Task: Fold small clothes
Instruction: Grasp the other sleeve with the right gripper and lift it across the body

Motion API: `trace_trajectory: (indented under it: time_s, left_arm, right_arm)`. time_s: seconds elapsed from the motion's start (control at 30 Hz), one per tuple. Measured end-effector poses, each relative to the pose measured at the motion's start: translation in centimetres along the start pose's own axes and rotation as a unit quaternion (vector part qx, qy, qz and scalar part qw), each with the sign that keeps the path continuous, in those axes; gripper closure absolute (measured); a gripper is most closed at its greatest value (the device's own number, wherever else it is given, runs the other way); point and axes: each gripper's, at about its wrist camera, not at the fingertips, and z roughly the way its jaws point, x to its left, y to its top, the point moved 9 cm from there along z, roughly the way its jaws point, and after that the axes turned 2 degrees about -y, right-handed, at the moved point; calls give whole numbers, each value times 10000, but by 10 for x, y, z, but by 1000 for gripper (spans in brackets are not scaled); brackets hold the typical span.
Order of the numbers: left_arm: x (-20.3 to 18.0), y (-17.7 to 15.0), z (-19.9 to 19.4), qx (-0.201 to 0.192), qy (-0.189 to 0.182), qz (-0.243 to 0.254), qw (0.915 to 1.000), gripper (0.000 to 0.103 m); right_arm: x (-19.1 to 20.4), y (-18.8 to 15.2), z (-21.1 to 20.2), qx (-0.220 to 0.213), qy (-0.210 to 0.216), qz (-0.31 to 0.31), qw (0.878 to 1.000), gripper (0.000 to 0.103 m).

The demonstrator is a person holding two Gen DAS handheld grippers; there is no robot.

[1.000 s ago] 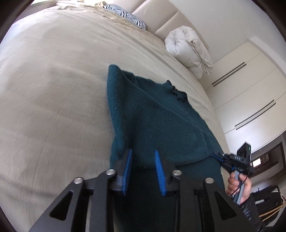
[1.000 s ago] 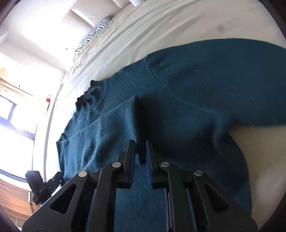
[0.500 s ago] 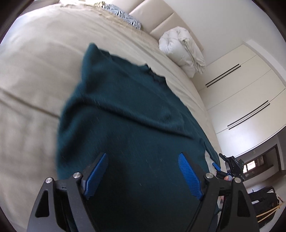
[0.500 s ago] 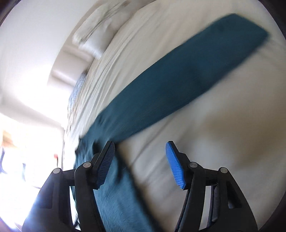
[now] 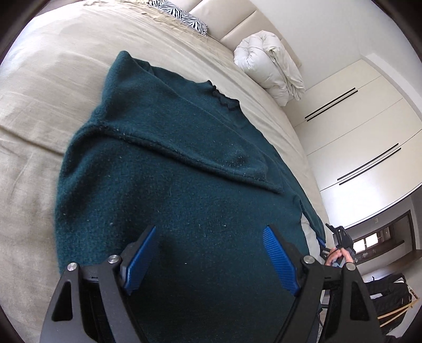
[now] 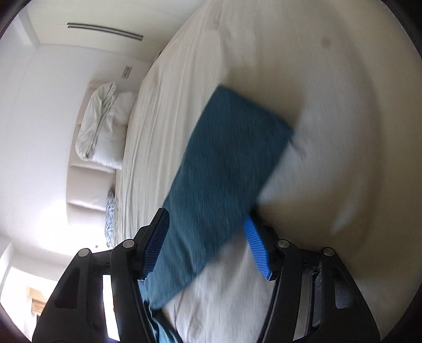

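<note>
Left gripper (image 5: 211, 253): jaws apart, empty, above sweater (image 5: 171, 190) lying on bed (image 5: 31, 110); one sleeve (image 5: 190, 147) already folded across body, ahead of jaws. Right gripper (image 6: 208, 248): jaws apart, empty; other sleeve (image 6: 226, 168) outstretched ahead between jaws, view blurred. Step judged: sleeve folding. Next: clamp outstretched sleeve near cuff, carry across body.

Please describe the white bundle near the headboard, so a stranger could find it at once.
Start from the wide beige bed and follow it to the padded headboard. The bundle is a rolled white duvet leaning against the headboard, beside the wardrobe. Unlike the flat zebra pillow, it is plain, puffy and tall.
</note>
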Motion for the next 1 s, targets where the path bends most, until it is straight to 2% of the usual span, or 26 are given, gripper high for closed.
trace_trajectory:
  time_s: [0.13, 0.27, 0.33, 0.37, 0.4, 0.5, 0.57, 0.6, 0.63, 0.7, 0.73, 0.8, 0.87, 0.9, 0.97, 1.0]
  left_arm:
    - [-1, 0, 4, 58, -30, -3, 10000, 21]
    - [0, 1, 3, 76, -115, -67, 9999, 21]
    - [0, 1, 3, 75, -124, -58, 9999, 21]
    - [0, 3, 4, 82, -135, -58, 9999, 21]
    - [0, 3, 4, 86, -148, -66, 9998, 21]
    - [-5, 8, 7, 101, -202, -46, 9997, 21]
    - [-11, 13, 9, 102, -254, -15, 9996, 21]
    - [-15, 16, 10, 98, -289, -7, 9995, 21]
    - [-18, 18, 11, 95, -324, -7, 9994, 21]
    - [-26, 25, 14, 75, -441, -28, 9990, 21]
    - [-29, 27, 16, 70, -501, -66, 9987, 21]
    - [-33, 32, 22, 85, -690, -245, 9973, 21]
    - [-36, 36, 29, 109, -812, -411, 9958, 21]
    - [-37, 37, 32, 140, -870, -474, 9950, 21]
    - [-42, 38, 39, 196, -1017, -612, 9927, 21]
    - [-45, 39, 44, 237, -1124, -682, 9910, 21]
  right_arm:
    - [-3, 28, 4, -146, -198, -162, 9996, 50]
    - [6, 48, 14, -169, -421, -394, 9982, 73]
    - [15, 52, 17, -161, -502, -558, 9970, 78]
    - [20, 52, 18, -150, -564, -675, 9960, 88]
    - [27, 51, 19, -136, -623, -861, 9942, 92]
    - [59, 24, 6, -149, -644, -1478, 9868, 95]
    - [91, -1, 3, -92, -599, -2103, 9757, 95]
    - [112, -18, 6, -37, -581, -2518, 9660, 95]
    - [132, -40, 8, 35, -565, -2963, 9534, 95]
    - [169, -90, 13, 200, -520, -3895, 9193, 95]
    - [185, -118, 16, 265, -523, -4388, 8967, 95]
    - [209, -182, 19, 377, -558, -5377, 8404, 95]
    - [222, -241, 28, 446, -616, -6263, 7759, 96]
    - [221, -278, 32, 455, -647, -6768, 7319, 96]
    - [215, -321, 37, 523, -663, -7270, 6814, 96]
    - [208, -342, 41, 535, -714, -7538, 6510, 96]
